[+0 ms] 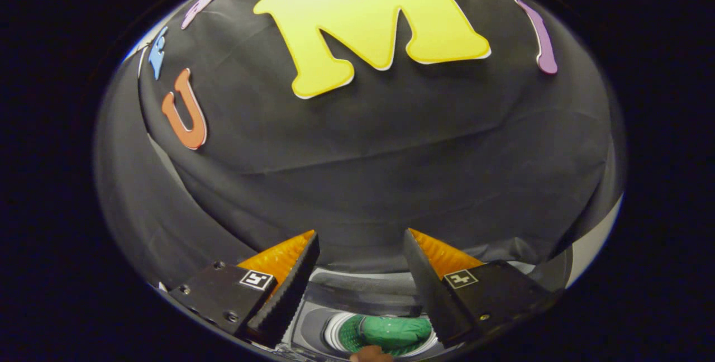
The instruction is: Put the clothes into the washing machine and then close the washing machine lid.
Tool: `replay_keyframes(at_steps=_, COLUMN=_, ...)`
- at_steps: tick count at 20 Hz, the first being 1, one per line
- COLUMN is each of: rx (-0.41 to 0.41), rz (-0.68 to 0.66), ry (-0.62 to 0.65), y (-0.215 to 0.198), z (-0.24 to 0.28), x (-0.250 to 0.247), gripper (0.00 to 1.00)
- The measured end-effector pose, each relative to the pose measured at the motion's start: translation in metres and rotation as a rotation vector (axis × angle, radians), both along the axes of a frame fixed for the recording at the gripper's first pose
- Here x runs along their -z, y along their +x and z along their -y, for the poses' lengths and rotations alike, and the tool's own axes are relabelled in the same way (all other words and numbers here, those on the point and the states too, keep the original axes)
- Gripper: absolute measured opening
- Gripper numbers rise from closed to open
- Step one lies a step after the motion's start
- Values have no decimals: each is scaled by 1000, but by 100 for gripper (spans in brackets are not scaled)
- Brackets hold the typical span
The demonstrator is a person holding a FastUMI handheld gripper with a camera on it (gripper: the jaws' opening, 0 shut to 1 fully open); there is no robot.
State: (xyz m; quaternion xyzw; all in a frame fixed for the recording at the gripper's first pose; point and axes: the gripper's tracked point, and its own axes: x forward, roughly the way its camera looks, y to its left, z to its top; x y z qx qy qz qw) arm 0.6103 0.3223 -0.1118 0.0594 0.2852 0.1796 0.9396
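Gripper view: jaws apart, empty; clothes [399, 331] in washer [357, 300] drum below. Next, likely close lid.

We were in a recording booth set up as a laundry corner, not a lived-in home. Black cloth [391, 149] hung in folds as the back wall, and below the spread, empty fingers of the gripper [361, 239] stood a small washing machine [357, 295], its open tub holding green clothes [399, 331].
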Motion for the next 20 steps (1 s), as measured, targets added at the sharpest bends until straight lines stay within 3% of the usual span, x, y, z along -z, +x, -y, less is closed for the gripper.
replay_keyframes(at_steps=9, rx=10, rz=-2, ry=-103, y=6, z=6, x=38, gripper=96)
replay_keyframes(at_steps=11, rx=-6, rz=17, ry=-172, y=2, z=8, x=42, gripper=96)
replay_keyframes(at_steps=20, rx=-3, rz=74, ry=-175, y=0, z=6, x=41, gripper=97)
